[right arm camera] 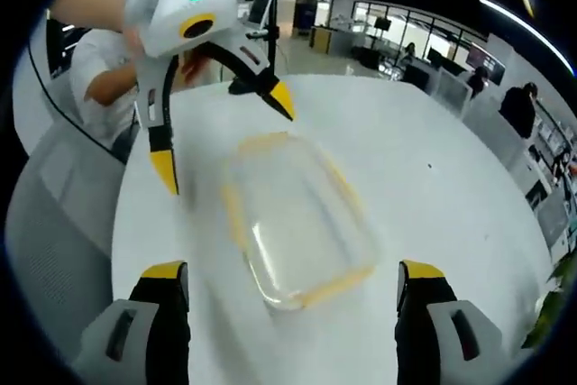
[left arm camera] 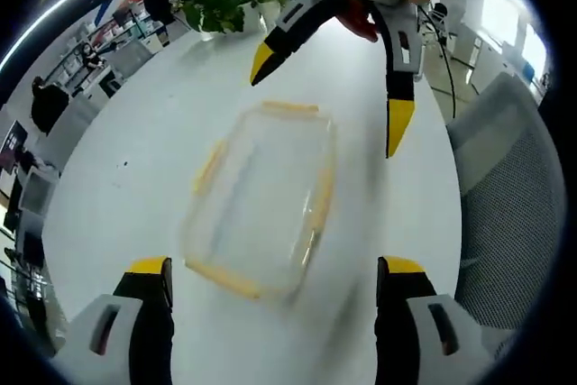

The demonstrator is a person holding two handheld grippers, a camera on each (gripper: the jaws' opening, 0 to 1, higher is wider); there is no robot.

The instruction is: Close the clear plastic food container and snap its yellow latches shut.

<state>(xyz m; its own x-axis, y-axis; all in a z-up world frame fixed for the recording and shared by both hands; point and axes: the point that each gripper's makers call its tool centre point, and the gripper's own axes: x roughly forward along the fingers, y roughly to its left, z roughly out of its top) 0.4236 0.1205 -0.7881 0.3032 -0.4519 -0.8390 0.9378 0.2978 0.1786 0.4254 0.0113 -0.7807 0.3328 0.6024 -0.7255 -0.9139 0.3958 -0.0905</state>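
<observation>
Mid-frame on the white table point(left arm camera: 135, 160), the blurred container point(left arm camera: 261, 200) seems lidded; left gripper point(left arm camera: 275, 281) and right gripper point(right arm camera: 293, 286) both gape, grasping nothing.

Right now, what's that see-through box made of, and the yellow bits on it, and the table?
The box looks like clear, glossy plastic: the white table shows through it and light glints on it. Its yellow latches seem to be opaque plastic too, though the picture is blurred. The table is smooth and white, probably laminate or painted board; I can't tell which.
</observation>
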